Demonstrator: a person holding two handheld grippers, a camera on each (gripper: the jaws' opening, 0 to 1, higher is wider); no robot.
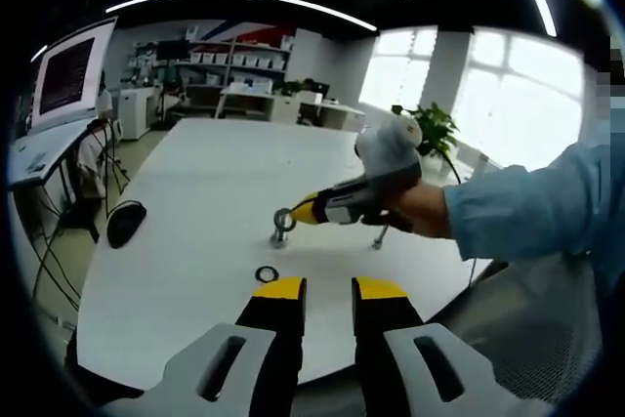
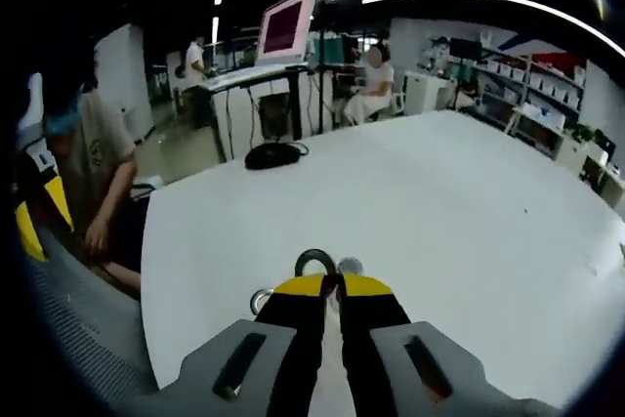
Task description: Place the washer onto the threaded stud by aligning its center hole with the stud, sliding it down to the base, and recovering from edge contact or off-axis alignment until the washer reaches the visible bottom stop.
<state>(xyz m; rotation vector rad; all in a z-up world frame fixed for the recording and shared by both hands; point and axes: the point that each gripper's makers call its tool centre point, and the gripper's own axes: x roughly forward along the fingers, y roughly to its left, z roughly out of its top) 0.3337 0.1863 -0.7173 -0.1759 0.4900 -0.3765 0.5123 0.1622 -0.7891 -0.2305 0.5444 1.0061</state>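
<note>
Hovering above the stud (image 1: 280, 230) on the white table (image 1: 205, 202), the right gripper (image 1: 296, 212) is pinching the washer (image 2: 315, 263) between closed jaws. The ring is looking tilted, so its edge is likely catching the threads. The left gripper (image 1: 318, 288), jaws narrowly apart, is waiting near a spare washer (image 1: 267, 273)

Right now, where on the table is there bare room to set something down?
The far half of the white table beyond the stud lies bare, and so does the stretch between the stud and the black mouse. It is crowded near the front edge: the right hand-held gripper holds a washer at the stud, and a spare washer lies nearby.
</note>
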